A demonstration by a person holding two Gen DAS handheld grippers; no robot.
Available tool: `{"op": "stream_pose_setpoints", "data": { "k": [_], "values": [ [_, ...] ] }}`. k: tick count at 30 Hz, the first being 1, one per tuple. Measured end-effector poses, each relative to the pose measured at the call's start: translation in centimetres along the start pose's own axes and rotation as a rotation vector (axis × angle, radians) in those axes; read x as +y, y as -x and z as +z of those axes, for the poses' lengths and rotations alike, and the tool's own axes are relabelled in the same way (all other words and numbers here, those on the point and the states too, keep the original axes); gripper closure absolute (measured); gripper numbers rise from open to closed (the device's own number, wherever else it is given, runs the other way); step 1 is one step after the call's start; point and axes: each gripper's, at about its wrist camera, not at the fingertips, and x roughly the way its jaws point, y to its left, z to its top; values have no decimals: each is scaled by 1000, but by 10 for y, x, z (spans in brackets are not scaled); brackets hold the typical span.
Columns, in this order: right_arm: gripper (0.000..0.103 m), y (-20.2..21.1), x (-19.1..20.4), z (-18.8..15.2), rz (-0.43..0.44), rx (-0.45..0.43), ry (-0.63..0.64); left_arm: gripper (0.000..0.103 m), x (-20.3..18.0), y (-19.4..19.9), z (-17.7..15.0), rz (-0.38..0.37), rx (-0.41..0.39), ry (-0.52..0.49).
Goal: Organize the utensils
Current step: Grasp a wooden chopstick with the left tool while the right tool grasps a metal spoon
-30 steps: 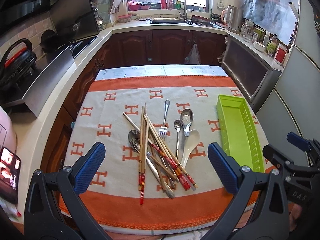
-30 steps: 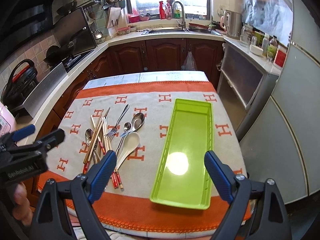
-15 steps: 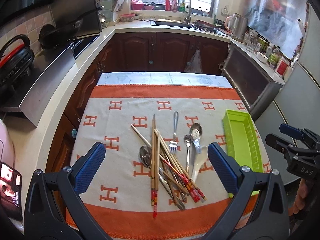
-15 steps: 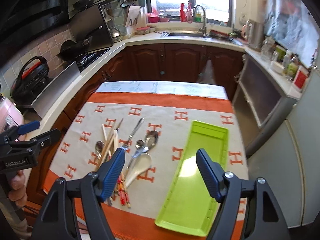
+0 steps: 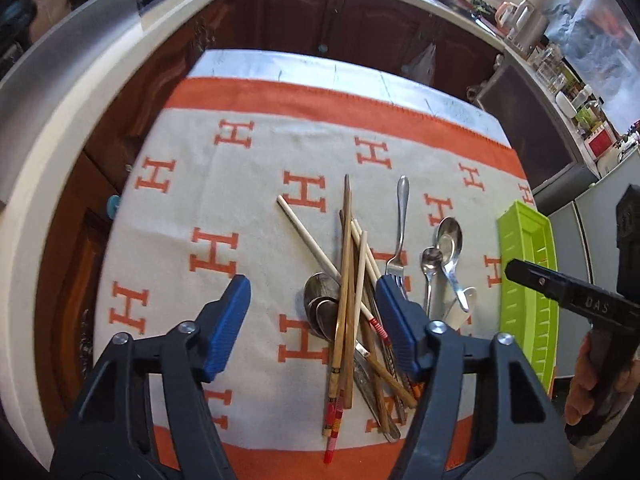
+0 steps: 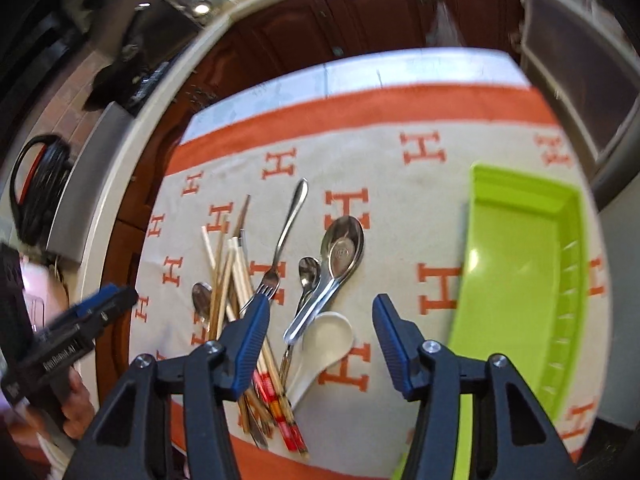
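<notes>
We judged that the step in hand was the first pick: nothing lay in the green tray yet, and all the utensils were in one heap on the desk, on its orange and white cloth. To do this step well, we thought it best to begin with a piece that lies free. In the right wrist view the white spoon sat at the lower centre of the frame, and the fork lay a little apart above it. The two metal spoons overlapped each other, so a grip there could lift both. The chopsticks crossed in a pile at the centre of the left wrist view, over another spoon, and pulling one out could drag the others. We would come down straight, close across a handle and not on a bowl, and lift slowly.

The left tongs stood wide open above the chopstick pile and held nothing; we could not tell if the right finger touched the pile. The right tongs were also wide open and empty, around the white spoon in the frame but, it seemed, above it. The tray waited at the right edge of both frames, near the heap but apart from it.
</notes>
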Motion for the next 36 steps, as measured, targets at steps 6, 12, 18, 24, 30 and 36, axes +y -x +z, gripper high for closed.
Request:
{"op": "stream_pose_setpoints", "data": {
  "k": [6, 12, 18, 24, 30, 36],
  "values": [
    [67, -40, -18, 20, -2, 32, -79, 48, -4, -42, 6, -45, 47, -25],
    [77, -72, -29, 32, -34, 51, -86, 60, -9, -68, 14, -65, 79, -54],
    [85, -79, -24, 36, -57, 15, -31, 65, -14, -85, 17, -92, 102, -74],
    [99, -80, -24, 36, -49, -8, -3, 71, -17, -98, 18, -94, 123, -76],
    [102, -68, -28, 32, 4, -33, -10, 90, -20, -108, 18, -120, 139, -74],
    [102, -62, -30, 27, 28, -40, -14, 98, -21, -113, 16, -167, 149, -53]
  ]
}}
